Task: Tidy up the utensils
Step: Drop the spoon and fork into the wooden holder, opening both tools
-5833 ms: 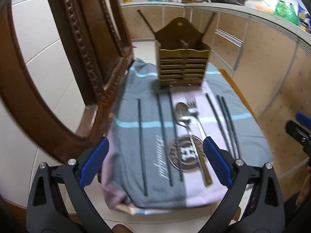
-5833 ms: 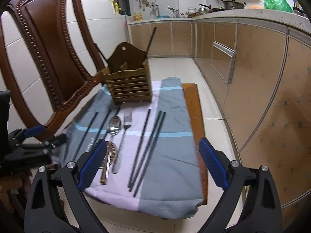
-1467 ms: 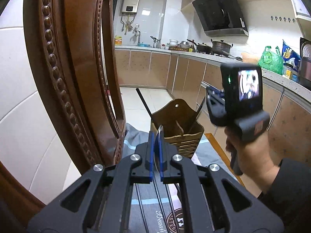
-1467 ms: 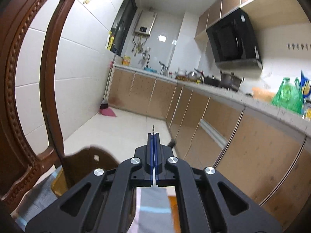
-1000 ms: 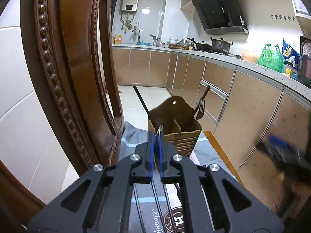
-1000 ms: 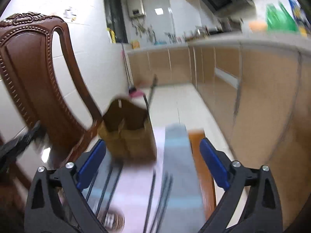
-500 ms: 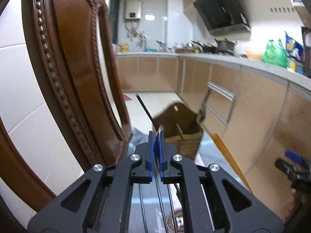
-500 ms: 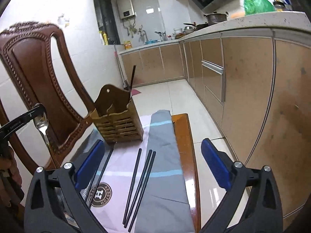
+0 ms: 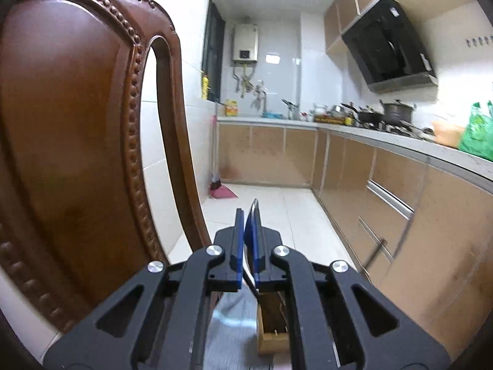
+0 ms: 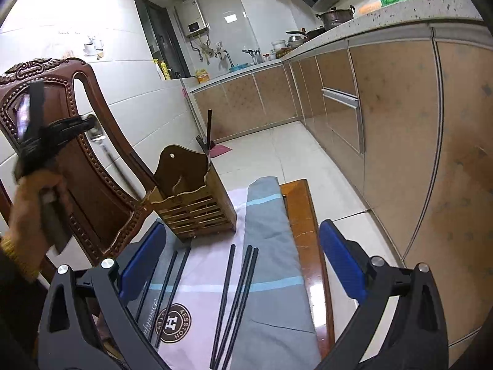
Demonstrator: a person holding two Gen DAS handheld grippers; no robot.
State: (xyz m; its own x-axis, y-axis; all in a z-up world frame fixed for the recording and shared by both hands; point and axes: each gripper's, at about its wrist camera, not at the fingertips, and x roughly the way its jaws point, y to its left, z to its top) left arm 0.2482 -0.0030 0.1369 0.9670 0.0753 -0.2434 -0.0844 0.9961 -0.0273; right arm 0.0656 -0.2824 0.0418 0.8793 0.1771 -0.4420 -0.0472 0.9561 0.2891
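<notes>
My left gripper [image 9: 246,215] is shut on a metal spoon [image 9: 254,205], seen edge-on between its blue pads. The right wrist view shows that left gripper [image 10: 89,122] raised at the left, with the spoon [image 10: 97,134] hanging handle-down, above and left of the wooden utensil holder [image 10: 194,206]. In the left wrist view the holder [image 9: 272,323] shows low between the gripper's arms. A fork [image 10: 202,143] and black chopsticks [image 10: 209,126] stand in the holder. My right gripper [image 10: 240,228] is open and empty over the cloth, where more chopsticks [image 10: 234,302] lie.
The grey and pink cloth [image 10: 271,277] covers a small wooden table [image 10: 303,215]. A carved wooden chair back [image 10: 92,185] stands close on the left, beside the raised gripper. Kitchen cabinets [image 10: 400,154] run along the right, with tiled floor between.
My left gripper has risen and tipped upward with the spoon, so the holder has sunk low in its view. The right gripper stays open and has shifted slightly.
</notes>
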